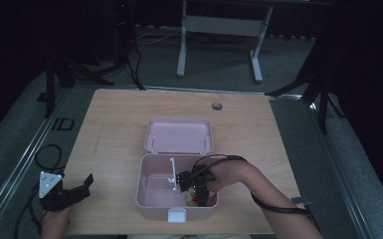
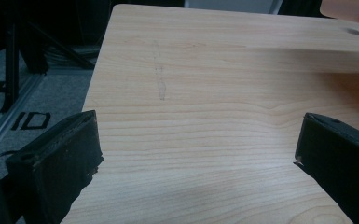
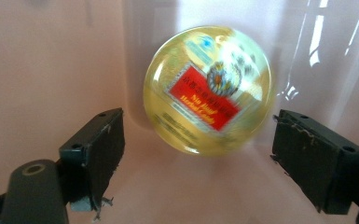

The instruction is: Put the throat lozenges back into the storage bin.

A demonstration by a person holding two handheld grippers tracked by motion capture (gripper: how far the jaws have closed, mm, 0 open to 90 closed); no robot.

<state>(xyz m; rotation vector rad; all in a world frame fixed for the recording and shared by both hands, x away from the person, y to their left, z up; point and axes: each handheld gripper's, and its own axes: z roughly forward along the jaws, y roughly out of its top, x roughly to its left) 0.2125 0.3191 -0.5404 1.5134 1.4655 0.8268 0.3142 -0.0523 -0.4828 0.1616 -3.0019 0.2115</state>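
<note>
Item: left gripper [image 1: 74, 191], near left corner of the wooden table [image 1: 119, 129]. Held low over the bare top, jaws spread wide, nothing between them, touching nothing. Grey three-cornered plate on top; cable looped off the table edge. Idle, by the look of it.

Item: right gripper [image 1: 195, 185], near right, reaching down into the front right compartment of the pink box [image 1: 146, 194]. Jaws well apart, one either side of the tin and clear of it; whether either pad touches it cannot be told, but a gap shows on both sides in the right gripper view.

Item: round yellow tin [image 3: 210, 88], red label with gold print, lying on the box floor against the pink wall, just beside a clear divider [image 3: 317, 46]. Slightly blurred.

Item: box lid [image 1: 179, 135], hinged back flat on the table behind the box. White latch [image 1: 176, 215] at the front edge.

Step in hand, as judged: either picking the tin out of the box or having just set it in; the open jaws do not settle which. If picking, the next move calls for centring the jaws on the tin's widest part and closing gently, since a round smooth case may squirt out sideways.
</note>
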